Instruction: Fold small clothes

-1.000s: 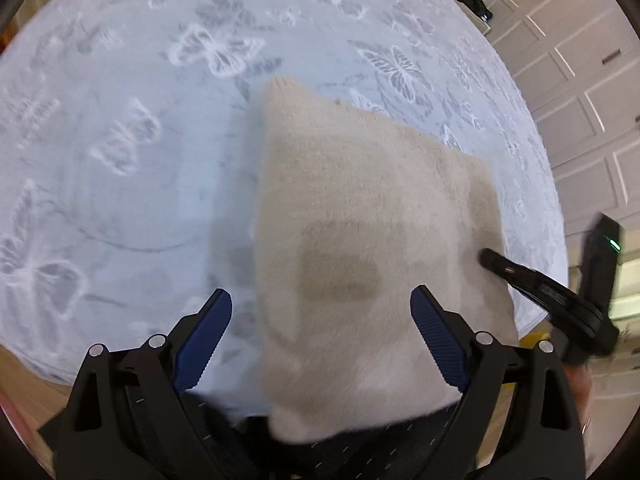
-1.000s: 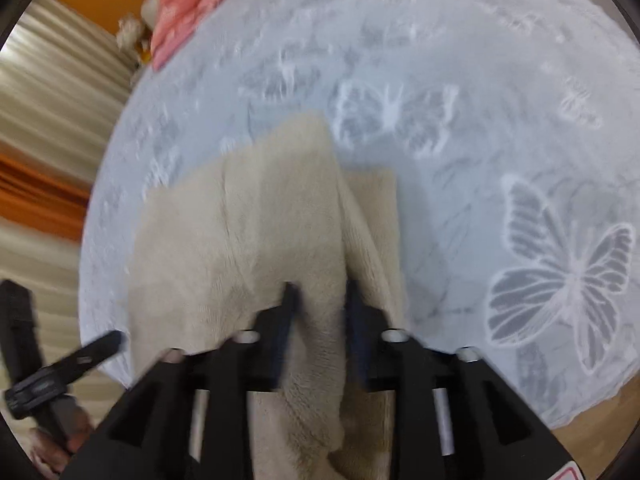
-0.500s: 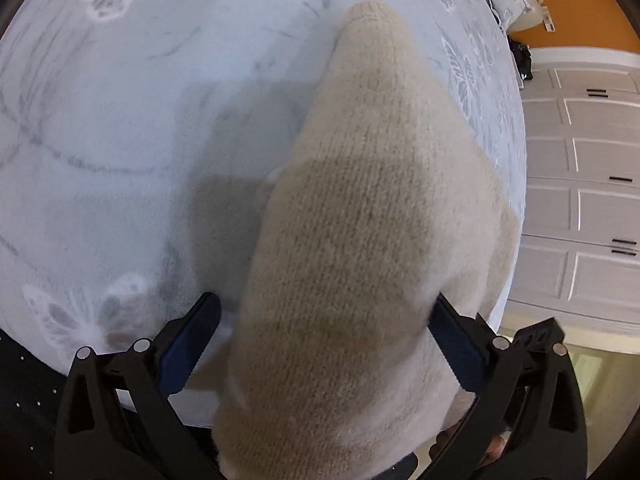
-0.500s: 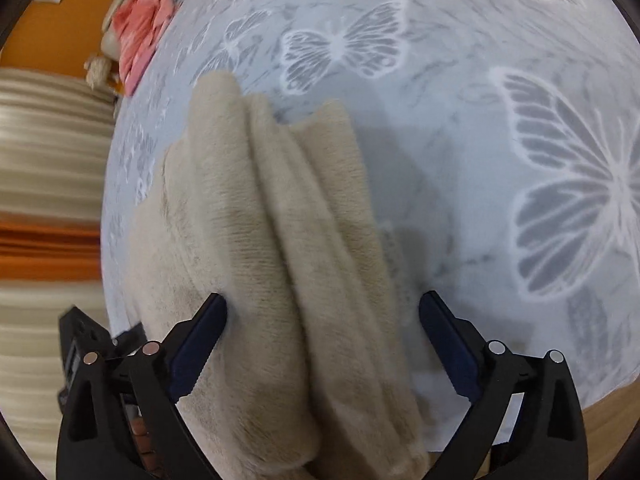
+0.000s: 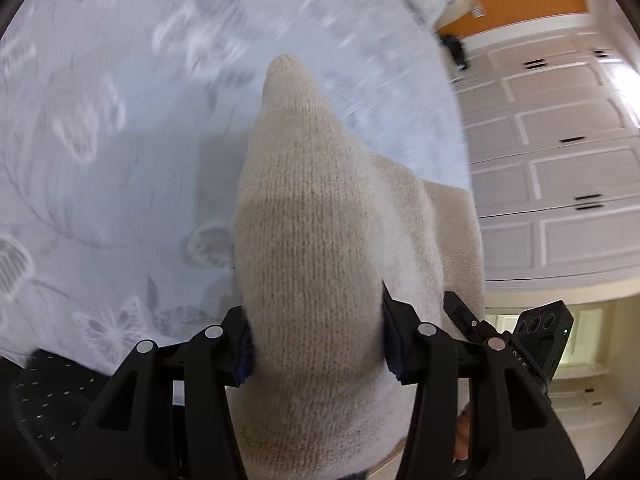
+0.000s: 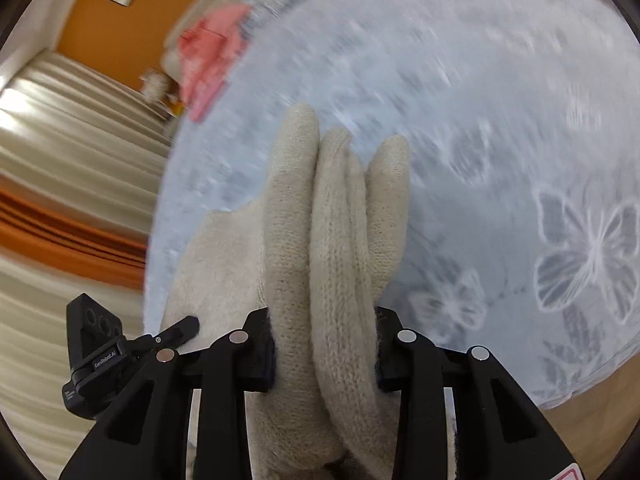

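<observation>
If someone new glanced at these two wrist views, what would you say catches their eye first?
Most striking is the beige knit garment, filling the centre of both views and bunched in thick folds between the right gripper. The left gripper clamps it too. Beneath lies a pale blue butterfly-print bedspread, with a pink cloth at its far edge.

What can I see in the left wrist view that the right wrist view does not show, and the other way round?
Only the left wrist view shows the white panelled cupboard doors. Only the right wrist view shows the striped curtain and a pink cloth far off on the bed. Both show the beige knitted garment, gripped by the left gripper and the right gripper, over the butterfly bedspread.
</observation>
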